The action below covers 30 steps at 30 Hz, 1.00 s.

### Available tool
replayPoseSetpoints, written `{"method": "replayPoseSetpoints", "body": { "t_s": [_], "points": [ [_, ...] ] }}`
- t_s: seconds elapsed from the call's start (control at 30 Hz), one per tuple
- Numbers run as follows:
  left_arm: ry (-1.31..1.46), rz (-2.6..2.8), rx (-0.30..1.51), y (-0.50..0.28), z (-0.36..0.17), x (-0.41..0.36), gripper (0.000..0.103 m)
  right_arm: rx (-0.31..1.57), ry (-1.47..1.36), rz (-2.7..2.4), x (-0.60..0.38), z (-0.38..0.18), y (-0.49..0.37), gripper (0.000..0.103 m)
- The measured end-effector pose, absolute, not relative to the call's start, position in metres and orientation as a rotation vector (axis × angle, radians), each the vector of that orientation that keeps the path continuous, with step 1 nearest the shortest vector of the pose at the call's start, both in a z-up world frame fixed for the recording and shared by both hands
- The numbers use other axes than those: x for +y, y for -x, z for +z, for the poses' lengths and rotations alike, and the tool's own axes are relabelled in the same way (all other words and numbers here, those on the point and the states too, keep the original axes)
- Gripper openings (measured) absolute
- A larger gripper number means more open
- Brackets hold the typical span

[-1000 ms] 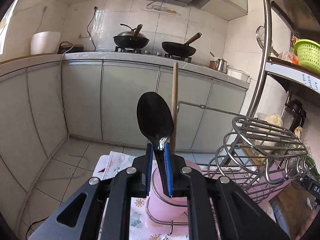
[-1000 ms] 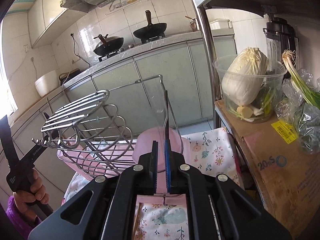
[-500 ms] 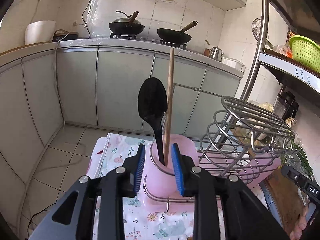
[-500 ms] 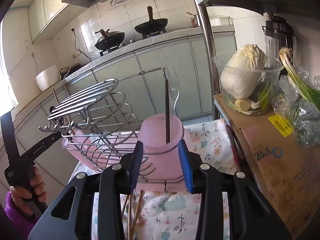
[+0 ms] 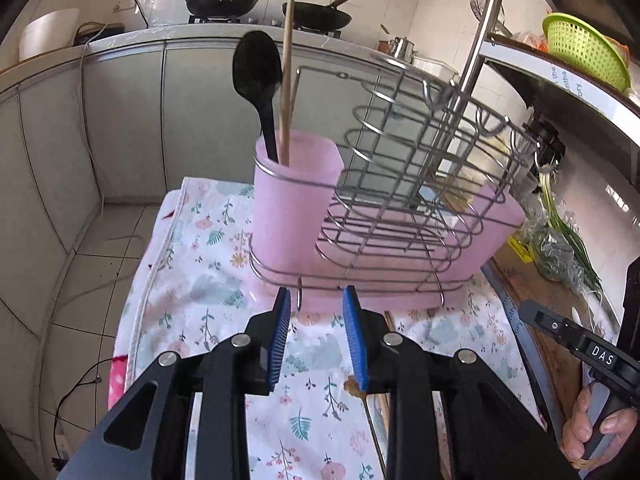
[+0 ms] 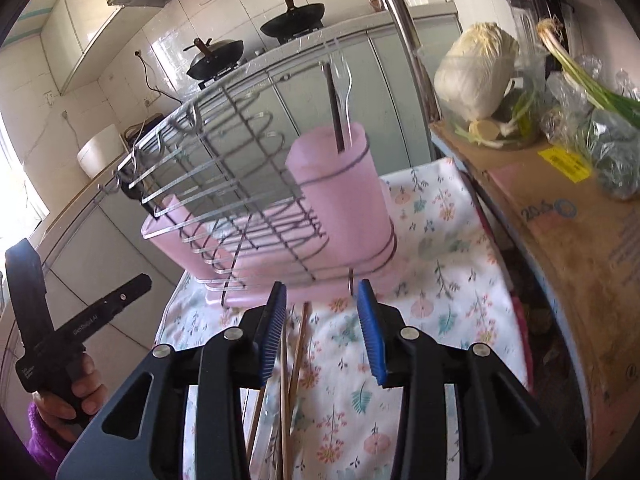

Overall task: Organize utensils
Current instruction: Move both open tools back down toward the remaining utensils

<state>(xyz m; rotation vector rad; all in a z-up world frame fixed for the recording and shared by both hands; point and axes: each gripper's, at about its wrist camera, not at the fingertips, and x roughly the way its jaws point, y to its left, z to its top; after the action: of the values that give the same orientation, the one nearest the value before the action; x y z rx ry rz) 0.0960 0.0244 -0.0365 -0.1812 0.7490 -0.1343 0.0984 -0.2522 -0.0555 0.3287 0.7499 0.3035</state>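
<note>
Two hand-held grippers above a floral cloth (image 5: 192,280), with the pink-lined wire drainer rack (image 5: 400,200) as landmark. The left gripper (image 5: 316,340) and the right gripper (image 6: 322,328) each stand about half open, blue pads apart, with nothing between them. Already stowed: a black spoon (image 5: 258,68) and a wooden stick (image 5: 286,72) stand upright in the pink cup (image 5: 292,200) at the rack's left end; a dark-handled utensil (image 6: 334,108) and a clear fork (image 6: 346,92) stand upright in the pink cup (image 6: 336,200) at its right end. Still loose: several wooden chopsticks (image 6: 298,352) lie flat on the cloth just in front of the rack's base, long axes running from the rack toward the cameras. In the right wrist view they pass beneath that gripper and slightly toward its left finger; in the left wrist view they, and a metal utensil handle (image 5: 374,432) alongside them, show only at the edge of the right finger. The right gripper is judged the nearer and better aligned. A pickup would likely call for descent to the cloth with the jaws straddling the sticks crosswise. Obstacles: the wire hook (image 6: 351,280) hanging from the rack's front rail, just ahead of the fingertips, and the rack base itself. A cardboard box (image 6: 560,240) bearing vegetables stands to the rack's right, clear of the path.
</note>
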Motion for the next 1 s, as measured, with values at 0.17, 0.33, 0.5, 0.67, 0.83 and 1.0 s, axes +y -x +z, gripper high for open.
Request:
{"method": "replayPoseSetpoints", "body": {
  "t_s": [0.17, 0.33, 0.5, 0.67, 0.83, 1.0],
  "points": [
    [0.174, -0.164, 0.796, -0.087, -0.056, 0.015, 0.026, 0.796, -0.324, 0.308, -0.248, -0.070, -0.089, 0.037],
    [0.200, -0.177, 0.862, -0.082, -0.074, 0.011, 0.026, 0.840, -0.316, 0.305, -0.247, -0.083, -0.082, 0.037],
    [0.228, -0.193, 0.920, -0.080, -0.088, 0.008, 0.026, 0.877, -0.313, 0.304, -0.248, -0.094, -0.078, 0.037],
    [0.224, -0.209, 0.956, -0.078, -0.098, 0.002, 0.026, 0.888, -0.310, 0.305, -0.249, -0.098, -0.076, 0.037],
    [0.199, -0.231, 0.981, -0.077, -0.105, -0.007, 0.026, 0.906, -0.313, 0.306, -0.251, -0.105, -0.074, 0.037],
    [0.185, -0.241, 1.012, -0.077, -0.114, -0.015, 0.026, 0.923, -0.316, 0.311, -0.250, -0.113, -0.074, 0.037]
  ]
}}
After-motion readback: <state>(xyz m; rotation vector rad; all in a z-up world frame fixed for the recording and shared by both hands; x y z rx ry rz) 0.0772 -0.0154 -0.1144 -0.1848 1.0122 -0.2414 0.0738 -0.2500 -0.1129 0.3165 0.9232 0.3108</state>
